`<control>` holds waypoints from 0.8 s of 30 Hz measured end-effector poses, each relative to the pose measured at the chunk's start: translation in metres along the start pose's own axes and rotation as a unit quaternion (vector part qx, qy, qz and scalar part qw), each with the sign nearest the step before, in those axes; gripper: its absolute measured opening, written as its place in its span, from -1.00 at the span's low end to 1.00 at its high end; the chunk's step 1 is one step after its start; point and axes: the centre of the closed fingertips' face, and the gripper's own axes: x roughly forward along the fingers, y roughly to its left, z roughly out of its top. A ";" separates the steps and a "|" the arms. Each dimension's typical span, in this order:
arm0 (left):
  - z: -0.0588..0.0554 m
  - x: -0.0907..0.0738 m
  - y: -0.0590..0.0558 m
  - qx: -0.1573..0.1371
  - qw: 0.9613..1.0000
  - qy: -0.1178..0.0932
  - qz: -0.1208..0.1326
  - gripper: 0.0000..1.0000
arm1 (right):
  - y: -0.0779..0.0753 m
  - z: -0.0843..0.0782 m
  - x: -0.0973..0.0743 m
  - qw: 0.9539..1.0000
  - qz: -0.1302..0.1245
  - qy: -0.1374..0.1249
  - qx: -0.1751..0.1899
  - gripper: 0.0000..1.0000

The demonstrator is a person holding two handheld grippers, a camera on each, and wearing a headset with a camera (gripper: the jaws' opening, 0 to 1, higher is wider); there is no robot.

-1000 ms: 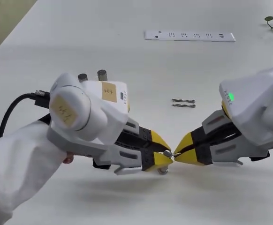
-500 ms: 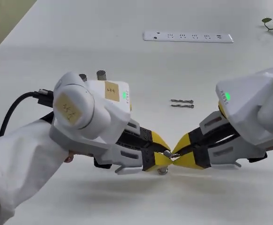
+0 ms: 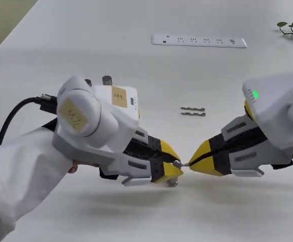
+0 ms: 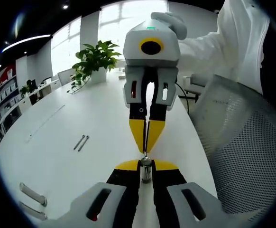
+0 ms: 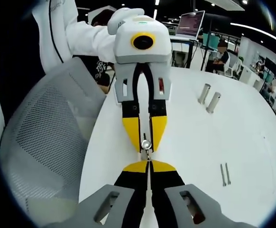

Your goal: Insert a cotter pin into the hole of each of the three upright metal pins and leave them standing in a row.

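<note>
My left gripper (image 3: 173,169) is shut on a short metal pin (image 4: 146,172), holding it upright just above the white table (image 3: 136,217). Facing it from the right, my right gripper (image 3: 191,164) is shut on a thin cotter pin (image 5: 147,155). The cotter pin's tip meets the metal pin's head (image 5: 146,144); whether it sits in the hole I cannot tell. Two more metal pins (image 5: 209,98) stand upright behind the left gripper, one of them (image 3: 106,79) peeking over its body. Two spare cotter pins (image 3: 193,111) lie side by side mid-table.
A white power strip (image 3: 199,41) lies at the far side of the table, with a small plant (image 3: 292,24) at the far right. A black cable (image 3: 9,122) trails from the left gripper. A mesh chair (image 4: 237,142) stands beside the table.
The right gripper closed in until its tips touched the left gripper's, then drew back slightly to the right, leaving a short stretch of cotter pin showing between them. The left gripper barely moved.
</note>
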 end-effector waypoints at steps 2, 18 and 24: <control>0.000 0.000 0.000 0.000 1.000 0.000 0.000 -0.88 | 0.001 0.002 0.000 1.000 0.000 -0.002 0.001 -1.00; -0.003 0.000 -0.001 -0.006 1.000 0.000 0.008 -0.87 | 0.003 0.002 0.003 1.000 0.002 0.009 -0.003 -1.00; -0.004 -0.008 0.003 -0.015 0.999 -0.011 0.027 -0.67 | 0.004 0.001 0.004 1.000 -0.005 0.014 0.000 -0.96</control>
